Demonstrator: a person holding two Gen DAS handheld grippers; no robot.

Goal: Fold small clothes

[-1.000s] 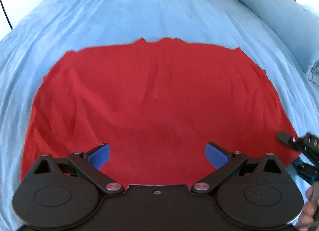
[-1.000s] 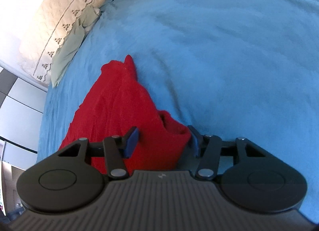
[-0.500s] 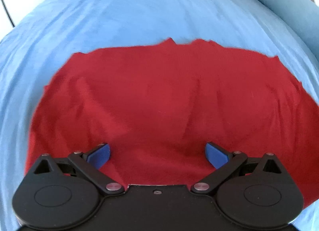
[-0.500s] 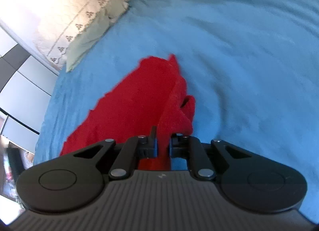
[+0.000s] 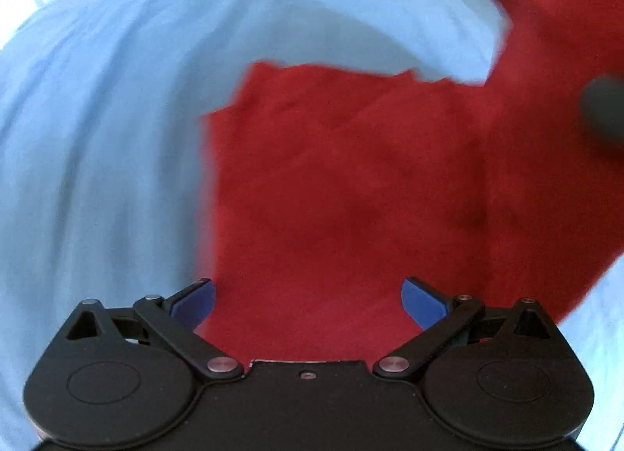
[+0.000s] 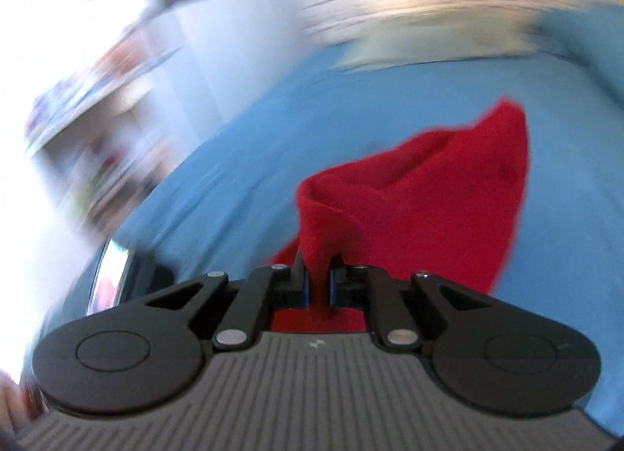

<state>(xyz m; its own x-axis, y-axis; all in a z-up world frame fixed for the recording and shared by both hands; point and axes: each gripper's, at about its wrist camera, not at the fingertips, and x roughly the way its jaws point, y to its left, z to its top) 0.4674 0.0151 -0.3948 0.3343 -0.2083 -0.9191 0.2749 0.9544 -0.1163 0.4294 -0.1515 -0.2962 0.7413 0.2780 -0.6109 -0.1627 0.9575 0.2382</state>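
Change: my right gripper (image 6: 319, 287) had clamped the red garment's (image 5: 351, 186) edge and lifted it from the blue bedspread (image 5: 97, 139) | Left gripper (image 5: 308, 295) gaped wide, empty | Garment: mostly flat at 12 o'clock, raised flap at 2 | Meaning: first fold probably begun

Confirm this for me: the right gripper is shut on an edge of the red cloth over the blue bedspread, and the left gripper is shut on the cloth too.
One thing is wrong: the left gripper is open, its blue pads apart above the red cloth, as the left wrist view shows. The right gripper is indeed shut on an edge of the cloth over the blue bedspread.
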